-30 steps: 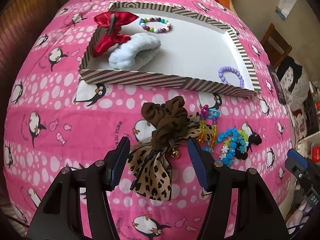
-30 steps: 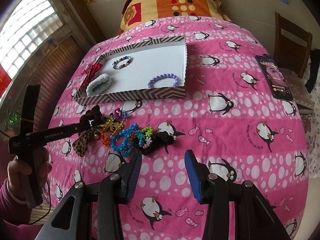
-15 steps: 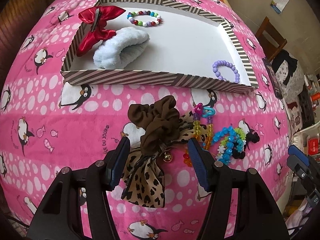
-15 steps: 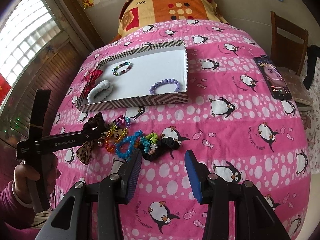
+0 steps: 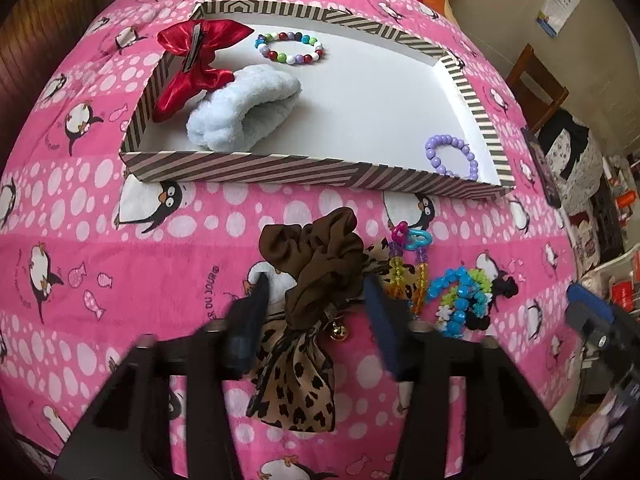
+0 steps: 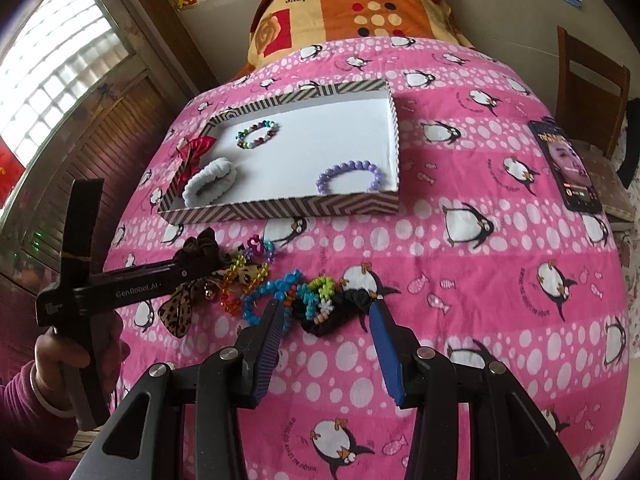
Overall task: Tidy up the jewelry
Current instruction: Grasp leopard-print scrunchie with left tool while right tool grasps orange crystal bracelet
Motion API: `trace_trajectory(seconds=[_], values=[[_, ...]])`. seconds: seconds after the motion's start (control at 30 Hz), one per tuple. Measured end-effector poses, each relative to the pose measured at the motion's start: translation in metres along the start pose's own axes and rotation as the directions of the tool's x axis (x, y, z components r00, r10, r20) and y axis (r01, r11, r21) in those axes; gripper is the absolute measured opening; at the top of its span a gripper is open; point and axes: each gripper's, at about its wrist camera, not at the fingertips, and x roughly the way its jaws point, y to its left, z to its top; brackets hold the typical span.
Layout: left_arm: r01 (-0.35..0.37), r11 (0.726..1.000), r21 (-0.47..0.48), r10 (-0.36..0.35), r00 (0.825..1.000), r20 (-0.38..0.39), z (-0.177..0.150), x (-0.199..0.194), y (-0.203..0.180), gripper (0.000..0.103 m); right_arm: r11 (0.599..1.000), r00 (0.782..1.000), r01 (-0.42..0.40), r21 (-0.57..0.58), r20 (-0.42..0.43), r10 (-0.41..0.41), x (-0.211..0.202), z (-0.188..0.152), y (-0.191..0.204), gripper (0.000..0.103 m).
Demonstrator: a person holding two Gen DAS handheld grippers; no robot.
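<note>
The striped tray lies flat on the pink penguin bedspread, likely as the sorting place; it holds a pale fluffy band, a red bow, a multicoloured bead bracelet and a purple bead bracelet. Just outside the tray's front wall, the left gripper has just been closing around the brown scrunchie; contact is blurred. The right gripper stands partly open over the black scrunchie.

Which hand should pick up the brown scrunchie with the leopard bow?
The left. The left gripper already straddles the brown scrunchie, and its jaws have just been closing on it. The right gripper hangs by the black hair tie instead.
</note>
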Motion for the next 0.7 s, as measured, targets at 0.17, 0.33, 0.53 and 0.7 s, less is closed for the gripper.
trace_trajectory(seconds=[0.17,0.33,0.53,0.7], values=[[-0.007,1.0,0.008,0.007,0.999,0.036,0.002,-0.005,-0.001,0.012,1.0,1.0,-0.023,-0.002,-0.003,0.023,0.008,0.016,-0.004,0.042],[-0.011,1.0,-0.021,0.012,0.998,0.065,0.002,-0.02,0.008,0.011,0.993,0.998,-0.068,-0.101,-0.016,0.067,0.026,0.032,0.017,0.042],[-0.009,0.997,-0.072,0.016,0.995,0.099,-0.001,-0.038,0.022,0.01,0.97,0.99,-0.107,-0.219,-0.113,0.084,0.074,0.042,0.049,0.036],[-0.021,0.991,-0.133,0.036,0.993,0.112,-0.007,-0.048,0.038,0.01,0.95,0.979,-0.105,-0.294,-0.2,0.046,0.114,0.042,0.065,0.034]])
